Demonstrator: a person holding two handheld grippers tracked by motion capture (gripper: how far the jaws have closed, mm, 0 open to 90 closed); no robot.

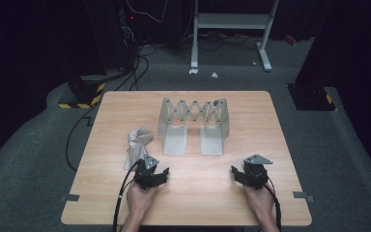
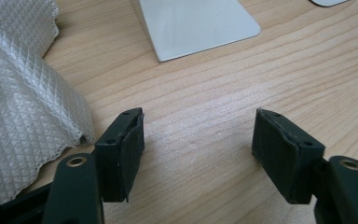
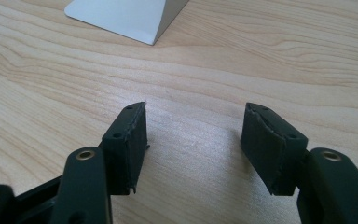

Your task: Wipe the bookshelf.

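Observation:
A grey metal rack (image 1: 193,118) with a scissor-lattice back and two flat feet stands upright at the middle of the wooden table (image 1: 193,198). A crumpled white mesh cloth (image 1: 137,140) lies to its left. My left gripper (image 1: 160,175) sits low near the table's front, just below the cloth, open with bare wood between its pads. The left gripper view has its jaws (image 2: 198,140) wide apart, the cloth (image 2: 23,102) beside the left pad and a rack foot (image 2: 196,25) ahead. My right gripper (image 1: 235,175) rests at the front right, open and holding nothing (image 3: 193,135), with a rack foot (image 3: 126,16) ahead.
On the dark floor behind the table stand a white frame (image 1: 232,21) and a yellow-and-black striped base (image 1: 82,94) with loose cables (image 1: 135,63). Grey tape marks sit at the table's front corners (image 1: 70,197). Bare wood lies between the two grippers.

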